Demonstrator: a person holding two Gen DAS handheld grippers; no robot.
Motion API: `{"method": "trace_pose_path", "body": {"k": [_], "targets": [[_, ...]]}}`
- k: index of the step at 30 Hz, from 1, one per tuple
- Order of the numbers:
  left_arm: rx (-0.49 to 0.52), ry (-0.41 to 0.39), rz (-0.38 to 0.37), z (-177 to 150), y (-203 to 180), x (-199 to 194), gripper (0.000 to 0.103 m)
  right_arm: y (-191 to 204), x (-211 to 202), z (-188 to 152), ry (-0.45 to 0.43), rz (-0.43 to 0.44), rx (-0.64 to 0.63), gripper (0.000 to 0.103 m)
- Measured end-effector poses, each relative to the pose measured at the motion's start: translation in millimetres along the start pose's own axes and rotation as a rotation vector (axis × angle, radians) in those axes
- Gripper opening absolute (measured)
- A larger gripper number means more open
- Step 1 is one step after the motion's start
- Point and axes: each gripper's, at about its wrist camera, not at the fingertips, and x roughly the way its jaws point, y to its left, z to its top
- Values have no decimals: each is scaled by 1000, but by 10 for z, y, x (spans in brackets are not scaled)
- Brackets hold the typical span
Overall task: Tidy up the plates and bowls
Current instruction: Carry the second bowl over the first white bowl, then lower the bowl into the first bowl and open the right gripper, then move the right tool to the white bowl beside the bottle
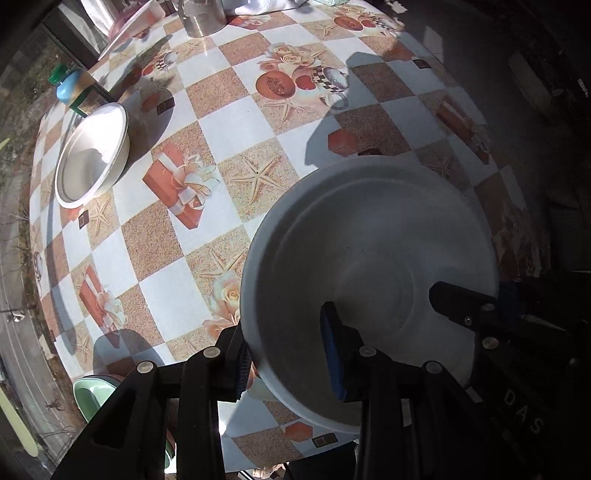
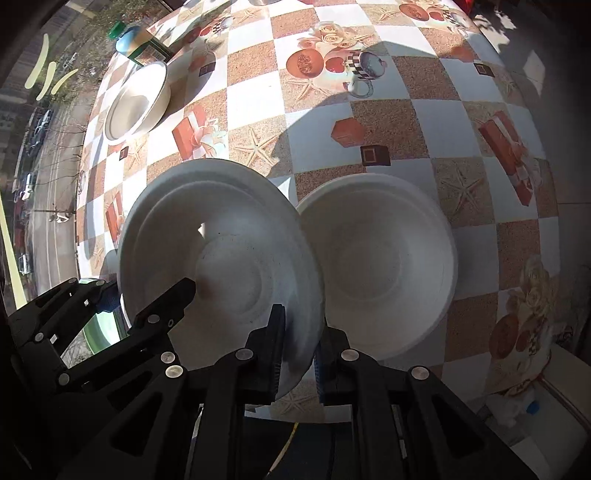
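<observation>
The white plate (image 2: 221,258) is hanging above the table, tilted, with its hollow face turning up toward both cameras; being round, it is showing no long axis. The left gripper (image 1: 288,354) is pinching the plate's rim on one side, its blue pads pressing on both faces of the rim, and the right gripper (image 2: 299,354) is clamping the opposite edge with its jaws nearly closed on the thin rim. Just beside the plate, on the right in the right wrist view, a white bowl (image 2: 384,266) is sitting upright on the table. Farther away, near the far left edge, a cream enamel bowl (image 1: 92,155) is standing, with a green-capped bottle (image 2: 129,40) behind it. The tablecloth (image 1: 229,125) is carrying a checked pattern (starfish, gift boxes, roses) and is lying partly in strong sun. A metal cup (image 1: 201,16) is standing at the far side. Beyond the table edge a street with parked cars (image 2: 33,136) is showing far below.
</observation>
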Motion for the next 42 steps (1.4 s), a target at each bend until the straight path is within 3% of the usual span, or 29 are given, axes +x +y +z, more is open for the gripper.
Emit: {"method": "trace_pose_path", "body": {"k": [13,14,17,18,25,27,28,36,42], "targets": [[70,34,-24,303,-309,226,40,-494,85,47,-14,-22,141,16],[66,37,-17,316,-297,250,44,-545,78,49,-13,-25,141,15],[34,25,11,306,-201,244,75,-633,78,67,-7,-27,145,15],[17,17,13,294,-148,226,79,-640,77,75,-10,-35,144,15],[-105,29,-3,153,243,161,80,-826,58,36,4,-63,189,17],[-138,37,-7,79,347,167,80,-862,54,31,2,-73,212,53],[-152,40,-7,45,389,174,80,-859,41,36,-14,-77,220,81],[-216,50,-8,-258,669,156,80,-759,-36,66,-44,-90,220,82],[-276,23,-13,-341,953,74,80,-444,-88,160,-61,-118,132,82]]}}
